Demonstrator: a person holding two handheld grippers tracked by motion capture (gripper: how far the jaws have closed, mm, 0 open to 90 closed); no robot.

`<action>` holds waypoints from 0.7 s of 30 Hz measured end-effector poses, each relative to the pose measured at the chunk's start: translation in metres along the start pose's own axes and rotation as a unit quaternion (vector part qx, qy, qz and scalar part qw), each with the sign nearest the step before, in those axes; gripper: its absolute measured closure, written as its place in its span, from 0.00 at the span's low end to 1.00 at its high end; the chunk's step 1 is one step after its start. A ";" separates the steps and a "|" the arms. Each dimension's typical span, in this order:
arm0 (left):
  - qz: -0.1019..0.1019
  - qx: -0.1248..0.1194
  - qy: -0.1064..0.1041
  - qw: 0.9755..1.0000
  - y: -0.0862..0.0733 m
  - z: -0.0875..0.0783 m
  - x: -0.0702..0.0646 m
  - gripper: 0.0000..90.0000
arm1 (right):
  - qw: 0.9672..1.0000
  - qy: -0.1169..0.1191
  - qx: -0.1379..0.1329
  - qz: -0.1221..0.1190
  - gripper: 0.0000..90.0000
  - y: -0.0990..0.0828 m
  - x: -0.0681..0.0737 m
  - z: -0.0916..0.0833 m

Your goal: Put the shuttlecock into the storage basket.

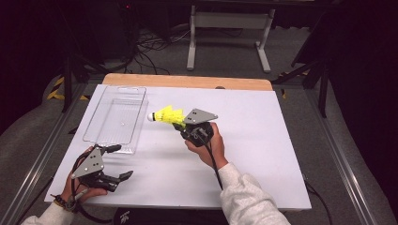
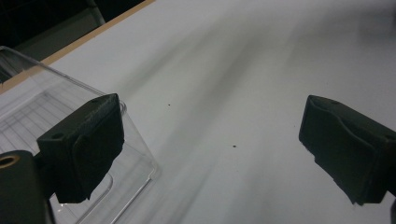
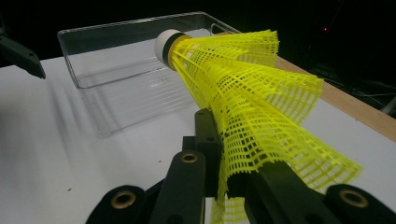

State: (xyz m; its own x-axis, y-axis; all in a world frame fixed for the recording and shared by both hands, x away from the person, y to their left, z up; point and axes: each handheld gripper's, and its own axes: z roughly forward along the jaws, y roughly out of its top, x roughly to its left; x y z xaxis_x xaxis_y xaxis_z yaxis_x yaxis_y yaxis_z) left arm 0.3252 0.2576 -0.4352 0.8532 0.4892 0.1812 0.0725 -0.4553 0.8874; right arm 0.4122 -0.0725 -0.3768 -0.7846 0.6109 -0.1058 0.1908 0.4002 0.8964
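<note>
A yellow mesh shuttlecock [image 1: 166, 115] with a white cork tip hangs above the white table, tip pointing toward the clear plastic tray [image 1: 99, 134]. My right gripper [image 1: 180, 124] is shut on its skirt; in the right gripper view the yellow shuttlecock [image 3: 243, 93] is pinched flat between the black jaws, cork toward the clear tray [image 3: 98, 51]. My left gripper [image 1: 120, 161] rests at the table's near left corner, open, nothing between its jaws. In the left gripper view its left fingertip [image 2: 86, 144] overlaps the corner of the tray [image 2: 140, 154].
The white table top [image 1: 263, 154] lies on a wooden board [image 1: 187, 81]. Beyond the far edge stand a white frame [image 1: 230, 33] and cables on the grey floor. A dark stand [image 1: 319, 70] is off the far right corner.
</note>
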 end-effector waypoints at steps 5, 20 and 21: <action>0.000 0.000 -0.001 1.000 0.000 0.000 -0.001 0.08 | 1.000 0.004 -0.001 -0.002 0.98 0.004 0.002 0.005; 0.001 -0.001 -0.003 1.000 0.000 0.000 -0.002 0.08 | 1.000 0.016 0.002 -0.010 0.98 0.016 0.009 0.020; 0.000 -0.002 -0.003 1.000 0.000 0.000 -0.002 0.08 | 1.000 0.018 0.002 -0.010 0.98 0.017 0.009 0.021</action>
State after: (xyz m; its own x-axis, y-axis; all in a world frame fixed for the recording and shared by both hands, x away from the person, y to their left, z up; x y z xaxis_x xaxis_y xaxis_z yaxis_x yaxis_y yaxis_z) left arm 0.3236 0.2567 -0.4356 0.8566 0.4838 0.1793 0.0700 -0.4533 0.8886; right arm 0.4210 -0.0461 -0.3710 -0.8087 0.5781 -0.1086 0.1763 0.4144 0.8929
